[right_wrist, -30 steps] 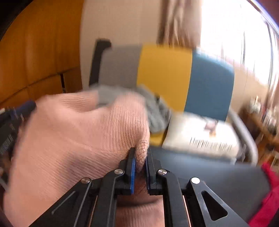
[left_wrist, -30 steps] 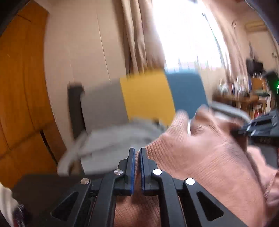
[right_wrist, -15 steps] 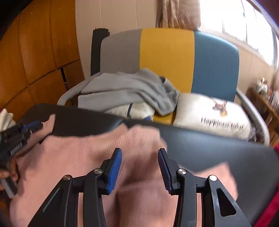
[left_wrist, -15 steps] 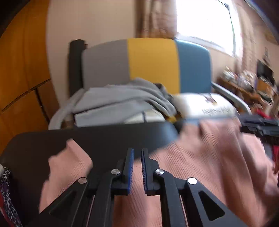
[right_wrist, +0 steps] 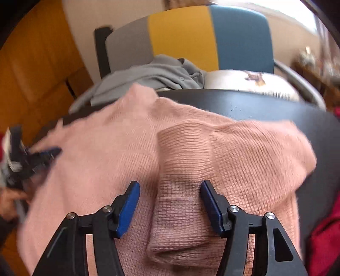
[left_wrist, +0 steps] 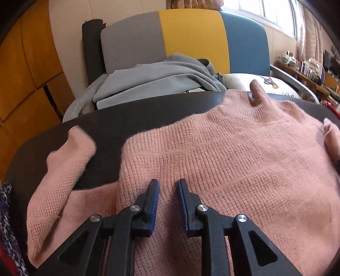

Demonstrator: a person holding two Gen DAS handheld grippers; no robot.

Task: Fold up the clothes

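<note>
pink knit sweater (left_wrist: 233, 161) lies flat on the table (left_wrist: 131, 114), collar pointing away.

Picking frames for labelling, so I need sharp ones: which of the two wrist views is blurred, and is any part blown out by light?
Left wrist view: sharp, knit of the pink sweater crisp; window at top right glares. Right wrist view: motion-smeared, worst at the left gripper; its top right corner washes out white.

Behind the dark desk (left_wrist: 148, 110) stood a chair (left_wrist: 191, 34) with a backrest in grey, yellow and blue panels. Orange wooden panelling (left_wrist: 25, 80) covered the left wall beside a cream wall (left_wrist: 70, 31). Daylight came through a window (left_wrist: 267, 10) at upper right, above a cluttered shelf (left_wrist: 301, 70).
</note>
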